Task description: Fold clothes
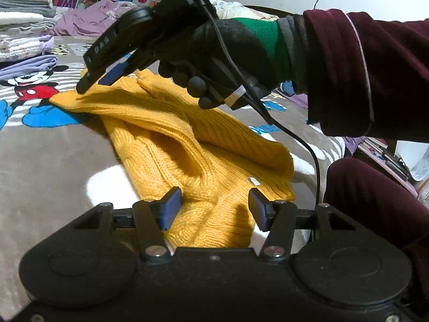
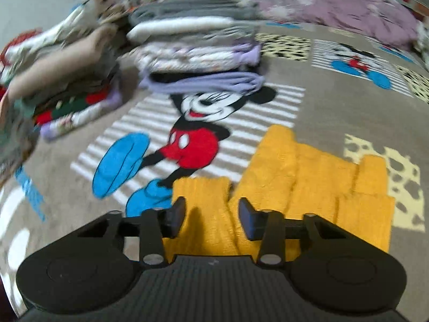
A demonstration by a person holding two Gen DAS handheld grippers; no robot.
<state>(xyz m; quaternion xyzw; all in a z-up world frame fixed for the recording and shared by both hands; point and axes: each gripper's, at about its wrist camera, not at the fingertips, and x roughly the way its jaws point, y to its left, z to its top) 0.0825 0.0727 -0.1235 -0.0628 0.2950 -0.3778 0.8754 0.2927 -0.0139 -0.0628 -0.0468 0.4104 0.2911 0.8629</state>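
Observation:
A mustard-yellow knitted sweater (image 1: 187, 145) lies partly folded on a grey cartoon-mouse blanket (image 1: 48, 161). My left gripper (image 1: 214, 208) hangs low over the sweater's near end. It is open, and its blue pads (image 1: 171, 206) stand apart without pressing the knit. My right gripper (image 1: 96, 80), held by a black-gloved hand (image 1: 228, 53), points down at the sweater's far edge. In the blurred right wrist view, the right gripper (image 2: 211, 217) is open just above the sweater (image 2: 308, 182), with yellow fabric showing beneath the gap.
Stacks of folded clothes (image 2: 193, 40) stand at the back of the blanket (image 2: 335, 102), with another pile (image 2: 67, 80) beside them. Crumpled purple bedding (image 1: 88, 18) lies behind. A maroon sleeve (image 1: 362, 67) and leg (image 1: 375, 201) fill the right side, where a black cable (image 1: 316, 161) hangs.

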